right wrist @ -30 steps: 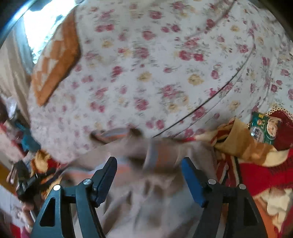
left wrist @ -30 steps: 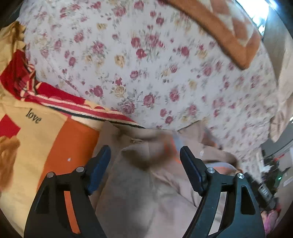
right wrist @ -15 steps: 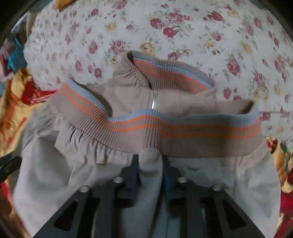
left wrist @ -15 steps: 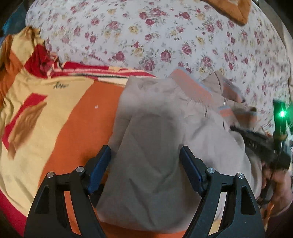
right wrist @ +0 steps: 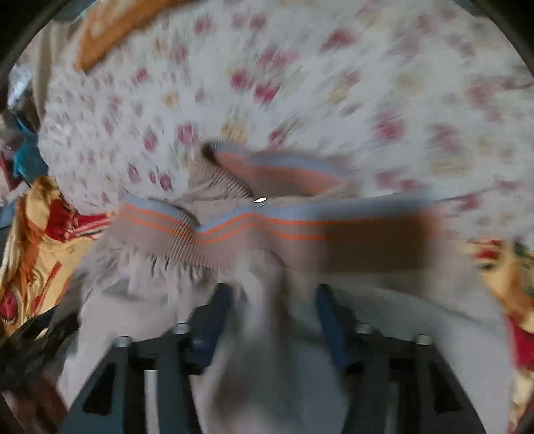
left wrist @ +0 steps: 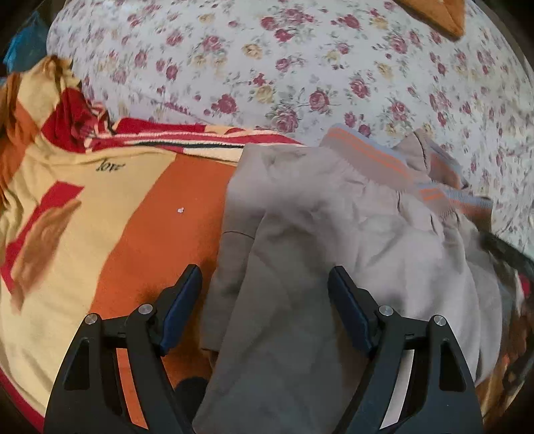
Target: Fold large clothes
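Observation:
A tan jacket (left wrist: 320, 240) with a ribbed hem striped orange and grey-blue (left wrist: 373, 160) lies rumpled on the bed. My left gripper (left wrist: 265, 293) is open just above the jacket's near part, holding nothing. In the blurred right wrist view the same jacket (right wrist: 140, 310) fills the lower half, its striped hem (right wrist: 233, 233) and collar (right wrist: 277, 170) ahead. My right gripper (right wrist: 273, 310) has its jaws apart, with a bunched fold of jacket cloth standing between them; the blur hides whether the pads touch it.
An orange, yellow and red blanket (left wrist: 100, 207) printed "love" lies under and left of the jacket. The floral bedsheet (left wrist: 300, 66) spreads beyond. An orange checked cloth (left wrist: 440, 13) lies at the far edge.
The right gripper was shut on a jacket fold half a second ago; now its jaws stand apart and the view blurs from motion. The left gripper stays open, the jacket slightly closer.

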Available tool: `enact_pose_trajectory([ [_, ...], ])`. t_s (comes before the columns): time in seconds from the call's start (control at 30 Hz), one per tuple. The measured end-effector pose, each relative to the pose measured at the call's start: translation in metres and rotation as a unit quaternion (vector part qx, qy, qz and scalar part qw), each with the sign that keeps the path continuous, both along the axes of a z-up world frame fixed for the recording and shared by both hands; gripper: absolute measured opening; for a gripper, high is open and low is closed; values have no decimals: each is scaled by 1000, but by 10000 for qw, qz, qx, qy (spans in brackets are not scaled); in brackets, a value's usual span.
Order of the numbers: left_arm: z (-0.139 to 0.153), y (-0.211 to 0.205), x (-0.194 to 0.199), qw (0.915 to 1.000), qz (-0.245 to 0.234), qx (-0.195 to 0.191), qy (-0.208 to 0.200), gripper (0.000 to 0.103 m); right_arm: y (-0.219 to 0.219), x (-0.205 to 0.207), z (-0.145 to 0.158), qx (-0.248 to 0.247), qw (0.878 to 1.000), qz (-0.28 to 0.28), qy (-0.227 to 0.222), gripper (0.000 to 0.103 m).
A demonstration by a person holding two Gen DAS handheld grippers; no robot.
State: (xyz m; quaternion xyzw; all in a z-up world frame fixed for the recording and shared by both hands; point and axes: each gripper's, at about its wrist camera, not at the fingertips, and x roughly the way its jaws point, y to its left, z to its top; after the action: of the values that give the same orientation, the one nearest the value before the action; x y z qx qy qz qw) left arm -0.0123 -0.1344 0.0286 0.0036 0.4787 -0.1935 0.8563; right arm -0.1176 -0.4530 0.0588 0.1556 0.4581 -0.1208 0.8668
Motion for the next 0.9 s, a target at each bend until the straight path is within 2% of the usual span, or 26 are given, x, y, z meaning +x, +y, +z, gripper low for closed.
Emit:
enact_pose_trajectory([
  [0.1, -2, -1, 4, 9999, 82, 48, -85, 79, -15, -49, 13, -694, 9973, -239, -40, 63],
  [0.13, -4, -1, 5, 9998, 128, 88, -96, 79, -23, -57, 7, -870, 9956, -328, 93, 63],
  [0.2, -7, -1, 5, 9998, 174, 103, -72, 79, -43, -68, -19, -1253, 9871, -684, 728, 63],
  [0.27, -5, -2, 4, 9996, 168, 173, -114, 79, -64, -83, -29, -1189, 9856, -949, 732, 63],
  [0.3, -4, -2, 3, 9995, 177, 209, -126, 79, -75, -92, -29, -849, 9877, -1175, 593, 63],
  [0.4, 2, 5, -4, 9992, 241, 285, -134, 79, -78, -107, -13, -815, 9835, -1527, 522, 63],
  [0.47, 10, 10, -11, 9997, 198, 124, -103, 79, -71, -113, -2, -749, 9855, -1435, 511, 63],
  [0.53, 20, 13, -19, 9998, 95, -87, -157, 79, -56, -116, 12, -453, 9919, -1143, 319, 63],
  [0.67, 33, 5, -38, 9988, -266, -195, -361, 79, 0, -101, 39, -320, 9985, -429, -96, 67],
  [0.73, 28, -3, -44, 9983, -478, -61, -321, 79, 29, -89, 38, -151, 9997, 105, -150, 67],
  [0.8, 14, -9, -45, 9976, -559, 304, -277, 79, 53, -77, 26, -166, 9987, 486, -6, 67],
  [0.83, 7, -11, -45, 9968, -552, 502, -270, 79, 67, -69, 21, -288, 9980, 564, 75, 67],
  [0.9, -2, -11, -44, 9957, -546, 674, -317, 80, 84, -69, 4, -958, 9922, 699, 374, 67],
])
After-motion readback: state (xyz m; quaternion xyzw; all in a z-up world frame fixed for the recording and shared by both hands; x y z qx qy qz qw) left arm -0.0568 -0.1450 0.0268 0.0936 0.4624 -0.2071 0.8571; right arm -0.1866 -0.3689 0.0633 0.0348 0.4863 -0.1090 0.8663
